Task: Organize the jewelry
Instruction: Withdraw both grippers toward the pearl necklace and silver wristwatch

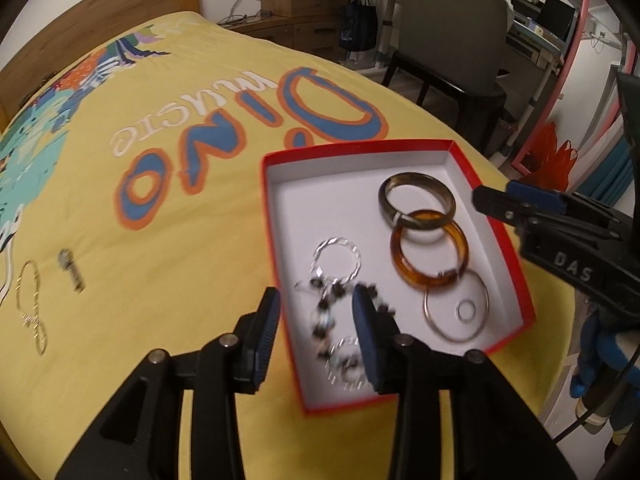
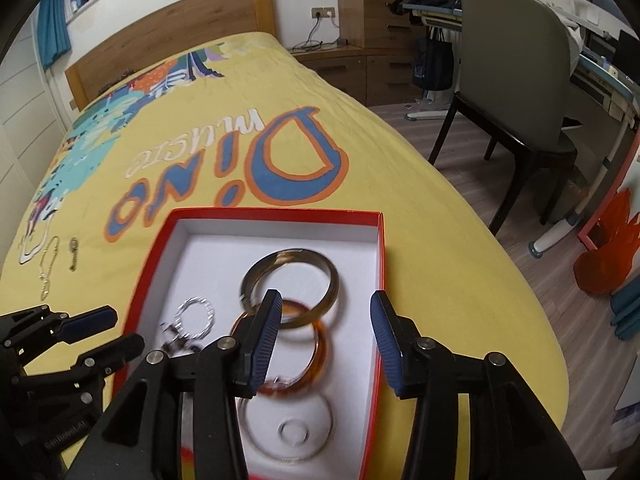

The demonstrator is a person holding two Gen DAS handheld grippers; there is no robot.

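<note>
Jewelry lies mostly inside a shallow red box (image 1: 496, 236) with a white lining, which sits on a yellow bedspread (image 1: 160, 216) printed with "Dino music" lettering. Nearest in the left wrist view, the left gripper (image 1: 316, 308) hangs over the box's near left corner with its blue-padded fingers parted and nothing pressed between them; a blurred beaded bracelet (image 1: 326, 320) of dark and pale beads shows in the gap, and whether it is lying on the lining or in the air cannot be told. Just beyond it lies a twisted silver hoop (image 1: 338, 260). To the right, a thin silver bangle (image 1: 458, 306) rests flat with a small ring (image 1: 466, 311) inside it; an amber bangle (image 1: 430, 250) overlaps that bangle's far edge, and a grey-green bangle (image 1: 416, 200) overlaps the amber one farther back. In the right wrist view, the right gripper (image 2: 324, 334) hovers above the bangles with its jaws spread wide and empty, its left finger over the spot where the amber and grey-green bangles cross. Out on the bedspread, well left of the box, lie a gold chain (image 1: 30, 308) and a small dark trinket (image 1: 72, 270). Beyond the bed stand a grey chair (image 2: 516, 76) and a wooden headboard (image 2: 168, 32).
</note>
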